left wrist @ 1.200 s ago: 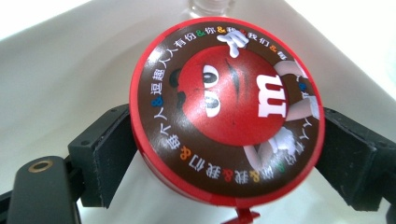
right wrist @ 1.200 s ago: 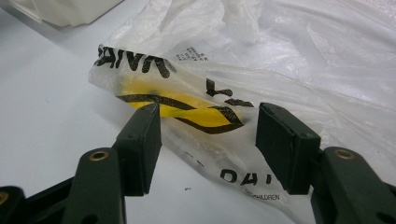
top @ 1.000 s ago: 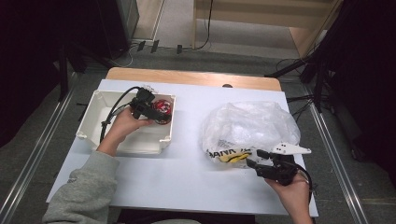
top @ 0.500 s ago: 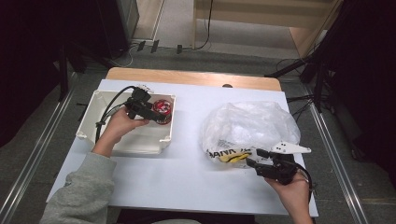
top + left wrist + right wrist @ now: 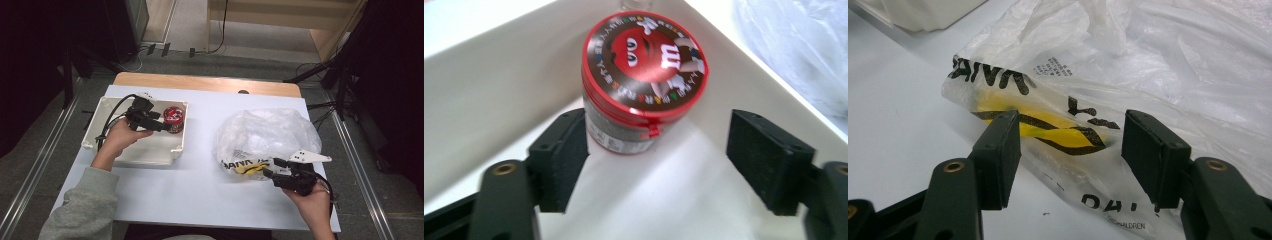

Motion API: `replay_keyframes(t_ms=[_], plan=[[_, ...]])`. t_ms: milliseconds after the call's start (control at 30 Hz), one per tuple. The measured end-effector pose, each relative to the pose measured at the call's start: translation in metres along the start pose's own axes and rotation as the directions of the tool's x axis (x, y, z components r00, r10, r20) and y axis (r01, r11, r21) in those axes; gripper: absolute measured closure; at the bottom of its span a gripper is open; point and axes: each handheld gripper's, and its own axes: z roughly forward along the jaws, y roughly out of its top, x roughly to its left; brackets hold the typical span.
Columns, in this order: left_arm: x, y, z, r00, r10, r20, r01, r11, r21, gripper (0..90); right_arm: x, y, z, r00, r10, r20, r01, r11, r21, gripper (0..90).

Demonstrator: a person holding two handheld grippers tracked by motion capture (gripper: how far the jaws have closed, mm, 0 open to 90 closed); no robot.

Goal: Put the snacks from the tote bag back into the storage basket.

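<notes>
A round candy can (image 5: pixel 173 117) with a red and brown lid (image 5: pixel 644 80) stands upright in the right far corner of a white bin (image 5: pixel 150 145). My left gripper (image 5: pixel 167 127) reaches into the bin towards it. Its jaws have just been closing, and the can's lower part sits between their tips (image 5: pixel 656 140). The left one is close beside the can and the right one stands well apart, so the gripper is open. My right gripper (image 5: pixel 270 167) is open at the near edge of a crumpled clear plastic bag (image 5: pixel 267 132). Its jaws straddle the bag's yellow and black print (image 5: pixel 1070 145).
The white table top (image 5: pixel 200 190) has a wooden strip (image 5: pixel 200 82) along its far edge. The bin's walls (image 5: pixel 499 75) rise close around the can. Cables trail from both grippers. Metal rails run along the floor on both sides.
The left hand has drawn back slightly to the left and lifted a little, with the can still standing in the bin's corner. The right hand and the bag have not moved.
</notes>
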Motion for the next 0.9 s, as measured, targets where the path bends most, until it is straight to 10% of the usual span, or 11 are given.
replay_keyframes(t_ms=[700,900], plan=[[-0.009,-0.013,-0.008,0.9991,0.031,0.030,-0.031,0.9995,-0.012,85.8,0.001,0.003,0.001,0.9999,-0.014,-0.005,0.014,1.000,-0.011,42.1],[-0.015,-0.010,-0.003,0.9977,0.062,0.027,-0.062,0.9980,-0.011,90.0,0.001,0.003,0.001,0.9999,-0.014,-0.004,0.014,1.000,-0.009,42.2]])
